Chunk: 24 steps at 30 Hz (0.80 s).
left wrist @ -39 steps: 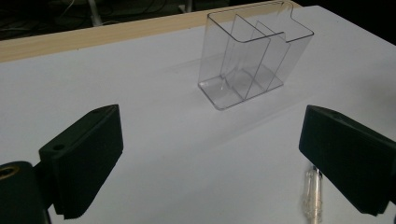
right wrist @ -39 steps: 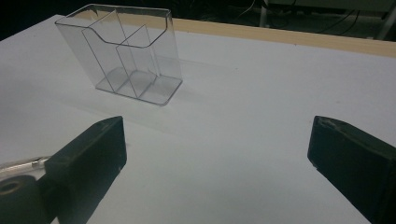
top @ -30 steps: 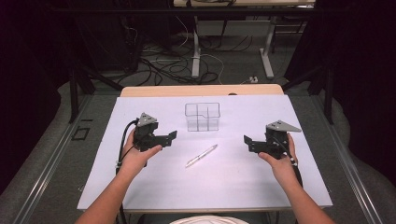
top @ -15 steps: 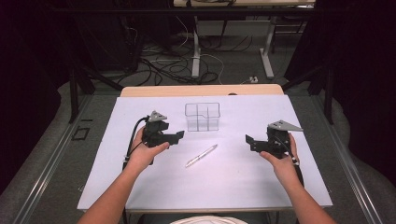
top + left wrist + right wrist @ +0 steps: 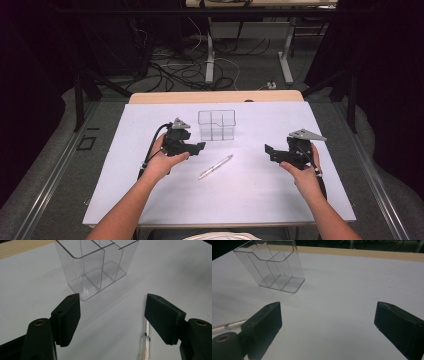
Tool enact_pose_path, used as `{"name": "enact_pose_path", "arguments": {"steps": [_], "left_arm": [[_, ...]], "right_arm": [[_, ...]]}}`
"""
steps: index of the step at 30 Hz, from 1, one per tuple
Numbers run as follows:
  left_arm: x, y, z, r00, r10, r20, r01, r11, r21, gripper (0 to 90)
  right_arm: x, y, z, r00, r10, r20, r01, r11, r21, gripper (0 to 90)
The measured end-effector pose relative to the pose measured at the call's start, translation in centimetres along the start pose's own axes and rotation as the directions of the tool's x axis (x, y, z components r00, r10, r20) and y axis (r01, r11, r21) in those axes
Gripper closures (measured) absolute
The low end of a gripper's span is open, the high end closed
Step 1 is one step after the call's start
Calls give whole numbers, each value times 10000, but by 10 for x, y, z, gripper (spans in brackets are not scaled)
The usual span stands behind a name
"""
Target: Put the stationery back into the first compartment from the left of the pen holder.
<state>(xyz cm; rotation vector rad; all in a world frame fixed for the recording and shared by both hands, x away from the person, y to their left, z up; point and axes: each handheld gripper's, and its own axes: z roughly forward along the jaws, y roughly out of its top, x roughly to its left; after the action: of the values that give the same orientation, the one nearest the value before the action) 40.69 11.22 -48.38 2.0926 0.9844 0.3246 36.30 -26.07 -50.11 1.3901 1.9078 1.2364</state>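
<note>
A clear pen [image 5: 215, 166] lies on the white table top [image 5: 250, 200], slanting up to the right. Behind it stands a clear plastic holder [image 5: 216, 125] with several compartments, all empty. My left gripper [image 5: 199, 147] hovers just left of the pen's upper end, held by a bare hand. Its jaws have just been closing and stand open with nothing between them. In the left gripper view the pen [image 5: 145, 340] lies by the right jaw and the holder [image 5: 97, 265] stands ahead. My right gripper [image 5: 268, 151] is open at the right, well apart from the pen [image 5: 227, 326].
A strip of bare wood [image 5: 215, 96] shows along the table's far edge. Beyond it are table legs and loose cables [image 5: 185, 70] on the floor. Metal rails [image 5: 45, 190] run along both sides of the table.
My left gripper has moved right, toward the pen and the holder, and its jaws have narrowed. The right gripper has stayed where it was.
</note>
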Motion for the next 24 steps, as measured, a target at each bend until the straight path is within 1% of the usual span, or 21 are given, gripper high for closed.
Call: {"name": "enact_pose_path", "arguments": {"steps": [2,3,4,6,7,9,10,11,13,16,17,19,20,21,24], "left_arm": [[-1,1,2,10000,-65,2,65,9999,83,318],[-2,1,3,9999,-165,-21,166,9997,184,332],[-2,2,3,10000,-57,-28,58,9995,297,348],[-2,2,5,9999,-75,-67,78,9991,411,369],[-3,2,6,10000,-32,-65,35,9991,424,377],[-4,3,7,9999,-109,-94,114,9985,531,390],[-5,3,8,9999,-35,-135,44,9982,606,394],[-6,4,9,10000,-30,-87,35,9979,643,399],[-8,4,10,9999,41,-115,-32,9973,737,416],[-11,6,12,9999,111,-78,-104,9962,865,431],[-12,7,13,10000,21,-14,-19,9957,924,436],[-14,8,16,9998,206,28,-207,9947,1004,444],[-15,8,17,9997,235,43,-238,9942,1045,447],[-17,8,19,9997,224,50,-228,9942,1054,449],[-20,10,23,9990,404,194,-425,9910,1270,459]], "right_arm": [[0,0,1,10000,-81,-47,81,10000,-13,85],[0,0,1,9999,-101,-45,101,9999,-12,90],[0,0,1,9999,-143,-2,143,9999,-46,93],[0,0,0,9999,-124,-11,124,9999,0,94],[1,0,0,10000,-71,59,72,9999,-83,95],[1,0,-1,10000,-50,4,50,10000,22,96],[1,0,-2,10000,-39,65,39,10000,16,96],[1,0,-1,10000,-6,62,6,10000,-44,96],[2,1,-2,10000,5,33,-5,10000,-45,96],[2,1,-3,9998,-152,88,153,9998,-114,96],[3,1,-3,9999,-131,52,132,9999,-78,96],[3,0,-3,9999,-137,3,137,9998,-112,96],[3,0,-3,9997,-227,-15,227,9996,-144,96],[3,0,-3,9998,-212,55,212,9997,-103,94],[3,0,-3,9998,-173,10,174,9997,-180,59]]}}
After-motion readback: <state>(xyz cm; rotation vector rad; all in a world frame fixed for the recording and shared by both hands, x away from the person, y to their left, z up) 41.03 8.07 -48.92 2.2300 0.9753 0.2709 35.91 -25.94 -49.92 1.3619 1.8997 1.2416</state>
